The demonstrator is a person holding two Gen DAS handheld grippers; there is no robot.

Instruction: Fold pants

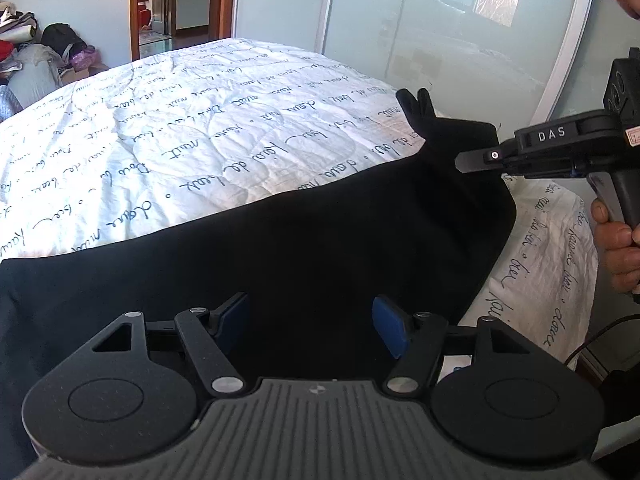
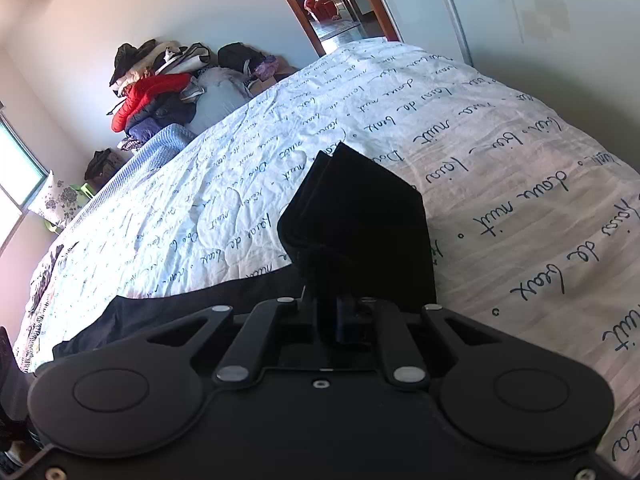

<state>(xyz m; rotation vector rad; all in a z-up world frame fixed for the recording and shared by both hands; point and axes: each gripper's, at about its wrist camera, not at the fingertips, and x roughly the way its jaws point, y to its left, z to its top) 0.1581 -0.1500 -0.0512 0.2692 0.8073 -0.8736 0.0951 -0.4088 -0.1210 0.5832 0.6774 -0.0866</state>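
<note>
Black pants [image 1: 280, 248] lie across the near edge of a bed with a white, script-printed quilt [image 1: 180, 132]. My left gripper [image 1: 313, 325] is open just over the pants' near part, its blue pads [image 1: 389, 330] wide apart and nothing pinched between them. At the right, my right gripper [image 1: 466, 161], held by a person's hand [image 1: 618, 248], is shut on the lifted end of the pants [image 1: 452, 140]. In the right wrist view that gripper [image 2: 340, 322] clamps a folded flap of the pants [image 2: 360, 224], which stands up above the quilt [image 2: 500, 184].
A pile of clothes and bags [image 2: 160, 92] sits against the wall beyond the bed, near an open doorway [image 1: 160, 4]. A frosted sliding door [image 1: 440, 40] runs along the bed's right side. A floral pillow [image 2: 56, 200] lies at the far left. A cable [image 1: 592, 340] hangs by the bed's right edge.
</note>
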